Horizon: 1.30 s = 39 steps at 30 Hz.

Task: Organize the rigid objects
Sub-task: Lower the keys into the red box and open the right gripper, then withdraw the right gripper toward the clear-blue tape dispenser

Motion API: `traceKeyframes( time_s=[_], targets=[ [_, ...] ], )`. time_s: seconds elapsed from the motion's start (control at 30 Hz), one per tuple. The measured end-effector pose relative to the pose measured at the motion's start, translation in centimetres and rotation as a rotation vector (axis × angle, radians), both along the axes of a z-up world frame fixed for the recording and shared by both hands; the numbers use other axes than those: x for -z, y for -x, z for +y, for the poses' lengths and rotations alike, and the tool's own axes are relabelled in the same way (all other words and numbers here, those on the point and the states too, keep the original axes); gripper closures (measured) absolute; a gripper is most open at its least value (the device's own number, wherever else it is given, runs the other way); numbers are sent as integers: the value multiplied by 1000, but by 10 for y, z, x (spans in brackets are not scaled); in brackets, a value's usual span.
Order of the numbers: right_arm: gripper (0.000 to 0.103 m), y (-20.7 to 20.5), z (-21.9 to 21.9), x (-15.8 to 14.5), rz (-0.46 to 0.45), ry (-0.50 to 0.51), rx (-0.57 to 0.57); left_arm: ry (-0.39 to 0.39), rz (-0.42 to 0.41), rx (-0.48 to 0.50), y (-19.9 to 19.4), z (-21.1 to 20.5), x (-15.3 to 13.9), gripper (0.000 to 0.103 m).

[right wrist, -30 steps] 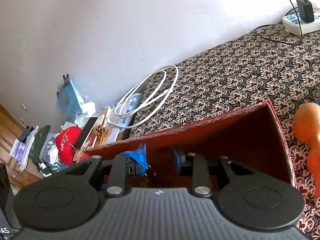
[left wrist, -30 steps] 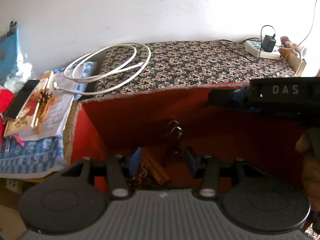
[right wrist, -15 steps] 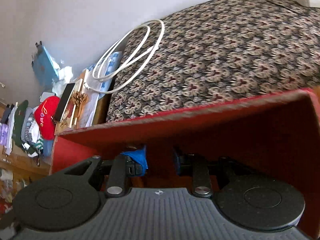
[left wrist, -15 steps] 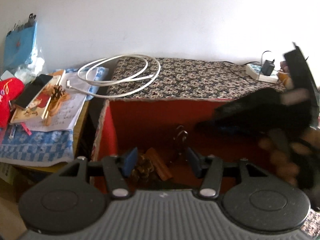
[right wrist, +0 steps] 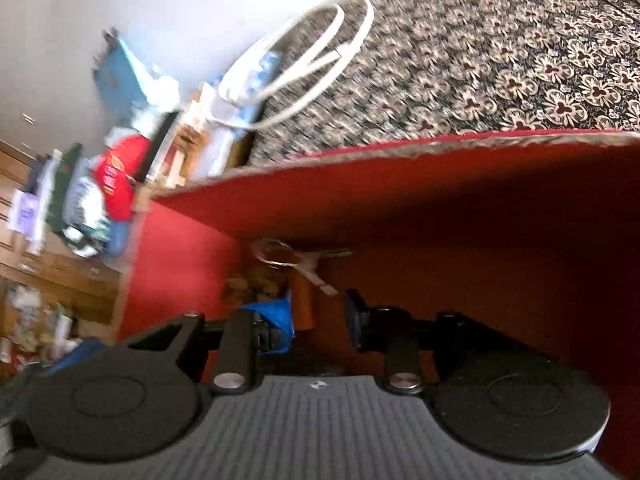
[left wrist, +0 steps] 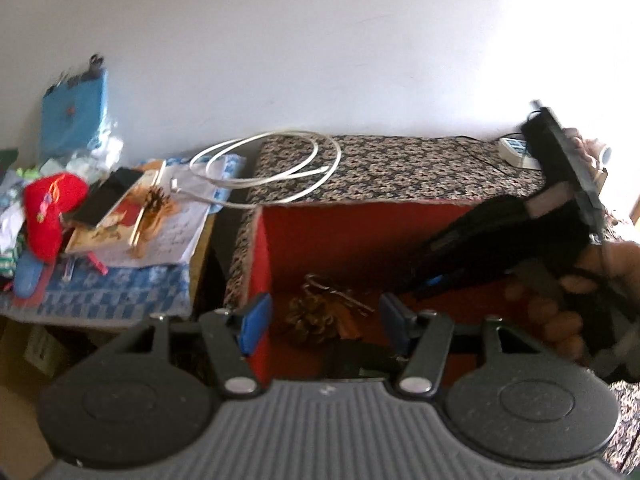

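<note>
A red-lined open box (left wrist: pixel 320 236) sits against the patterned bed. Inside lie a pine cone (left wrist: pixel 312 320), a brown wooden piece (left wrist: pixel 346 322) and a metal key ring with keys (left wrist: pixel 332 290). My left gripper (left wrist: pixel 326 322) is open and empty, hovering above the box's near-left part. My right gripper (right wrist: pixel 318 318) is open and empty, tilted down inside the box, with the keys (right wrist: pixel 296 258) and the brown piece (right wrist: pixel 302 300) just beyond its tips. It also shows in the left wrist view (left wrist: pixel 500 240), reaching into the box from the right.
A coiled white cable (left wrist: pixel 272 168) lies on the patterned bedspread (left wrist: pixel 400 168) behind the box. A side table at left holds a red cap (left wrist: pixel 50 216), a phone (left wrist: pixel 108 196), books and papers. A power strip (left wrist: pixel 516 152) sits far right.
My right gripper has dipped down into the box toward the keys. My left gripper has risen and pulled back, showing more of the box floor.
</note>
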State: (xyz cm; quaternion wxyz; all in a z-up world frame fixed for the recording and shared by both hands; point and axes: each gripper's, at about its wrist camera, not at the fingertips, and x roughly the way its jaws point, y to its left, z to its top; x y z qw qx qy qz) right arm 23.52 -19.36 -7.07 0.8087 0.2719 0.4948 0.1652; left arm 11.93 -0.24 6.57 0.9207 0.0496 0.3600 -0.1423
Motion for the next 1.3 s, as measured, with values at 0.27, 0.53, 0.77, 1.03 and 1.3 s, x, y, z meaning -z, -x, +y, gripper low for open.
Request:
traceKeyframes(
  time_s=[0.27,0.53,0.77,1.03,1.3],
  targets=[
    [91,43,-10,-19,-116,-80,17,-12,75,-122,-6,-4,-3,41],
    [91,83,-15,-35,-245,-122,-15,-55,55,-189,21,-22,-18,38],
    [91,123,-15,-41,-331,-167,-39,-91,38,-222,52,-36,-29,37],
    [90,146,-19,-32,-293,-322,-132,-130,52,-266,84,-42,-25,37],
    [90,167,-10,-12,-281,-348,-190,-151,102,-314,107,-39,-6,36]
  ],
)
